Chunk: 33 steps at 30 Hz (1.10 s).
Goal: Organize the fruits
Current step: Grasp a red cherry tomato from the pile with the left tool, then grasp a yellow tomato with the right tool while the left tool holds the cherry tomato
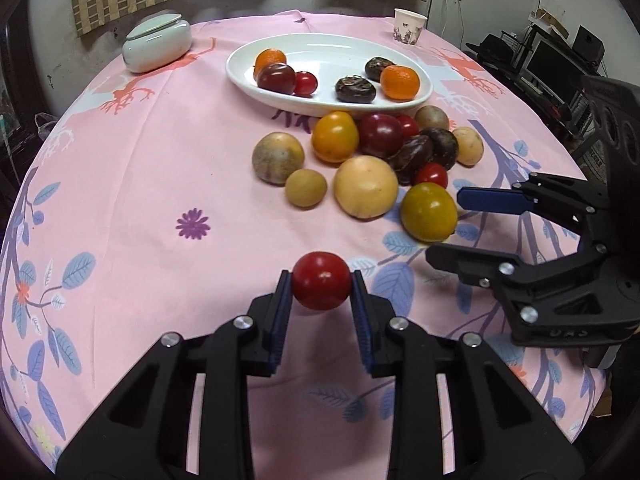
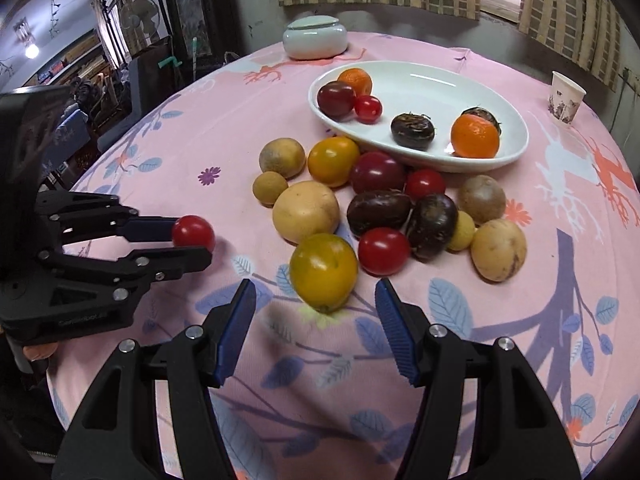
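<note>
Left hand-held gripper (image 1: 321, 286) is clamped on a small red cherry tomato (image 1: 321, 286), blue pads pressing both sides, tomato lifted clear of the pink tabletop (image 1: 160, 184) cloth. In the right wrist view the same gripper comes in from the left edge with the tomato (image 2: 193, 234) at its tips, apart from the pile.

Right hand-held gripper (image 2: 316, 300) is unclenched, nothing gripped. Its jaws stand either side of a yellow-orange tomato (image 2: 323, 271) at the near edge of the fruit pile, pads not touching it. In the left wrist view this gripper (image 1: 446, 226) sits at the right, tips just beside that same tomato (image 1: 429, 212).

Loose pile on the cloth, just beyond: a big pale yellow round fruit (image 2: 306, 211), two dark brown fruits (image 2: 378, 212) touching each other, a red cherry tomato (image 2: 383, 250) in front of them, a dark red tomato (image 2: 377, 171), another yellow-orange tomato (image 2: 333, 161), several tan round fruits (image 2: 281, 157), one tan oval fruit (image 2: 498, 250) on the right end.

White oval dish (image 2: 516, 136) sits behind the pile, touching or nearly touching it. Inside: two oranges (image 2: 475, 136), two dark brown fruits (image 2: 412, 130), one dark red tomato (image 2: 336, 98), one cherry tomato (image 2: 368, 109).

Far side of tabletop: pale green lidded jar (image 2: 315, 38) on the left, paper cup (image 2: 566, 98) on the right.
</note>
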### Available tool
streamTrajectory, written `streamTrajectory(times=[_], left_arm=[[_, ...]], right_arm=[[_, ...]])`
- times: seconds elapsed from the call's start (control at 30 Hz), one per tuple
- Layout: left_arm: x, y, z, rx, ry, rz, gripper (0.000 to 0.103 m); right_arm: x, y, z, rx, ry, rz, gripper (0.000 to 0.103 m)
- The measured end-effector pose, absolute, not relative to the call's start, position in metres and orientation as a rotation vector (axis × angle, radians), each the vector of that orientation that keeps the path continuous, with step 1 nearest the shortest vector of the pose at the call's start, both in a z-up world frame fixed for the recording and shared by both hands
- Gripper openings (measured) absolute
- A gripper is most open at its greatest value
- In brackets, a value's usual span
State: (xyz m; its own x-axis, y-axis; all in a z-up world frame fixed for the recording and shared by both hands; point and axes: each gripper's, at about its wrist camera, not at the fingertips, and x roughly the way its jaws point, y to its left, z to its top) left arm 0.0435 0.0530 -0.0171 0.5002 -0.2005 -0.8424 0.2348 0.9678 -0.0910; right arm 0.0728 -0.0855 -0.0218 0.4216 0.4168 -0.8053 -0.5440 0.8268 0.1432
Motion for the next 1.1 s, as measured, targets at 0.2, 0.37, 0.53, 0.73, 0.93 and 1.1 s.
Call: streamTrajectory(times=[0.2, 0.37, 0.53, 0.73, 0.93, 1.1], left_arm=[[0.044, 0.059, -0.019, 0.039, 1.012, -0.243, 0.029], [0.046, 0.058, -0.02, 0.044, 1.01, -0.231, 0.029], [0.049, 0.057, -0.015, 0.044, 1.001, -0.226, 0.029], [0.055, 0.049, -0.004, 0.062, 0.981, -0.232, 0.029], [0.08, 0.036, 0.026, 0.075, 0.922, -0.242, 0.029], [0.114, 0.022, 0.046, 0.071, 0.892, -0.247, 0.029]], right_arm=[[0.082, -0.073, -0.032, -0.167, 0.982, 0.536, 0.041], [0.076, -0.078, -0.029, -0.163, 0.957, 0.536, 0.038], [0.067, -0.096, -0.011, -0.155, 0.916, 0.545, 0.038], [0.07, -0.129, 0.014, -0.115, 0.859, 0.513, 0.038], [0.091, -0.149, 0.039, -0.084, 0.802, 0.477, 0.038], [0.112, -0.145, 0.055, -0.105, 0.759, 0.489, 0.038]])
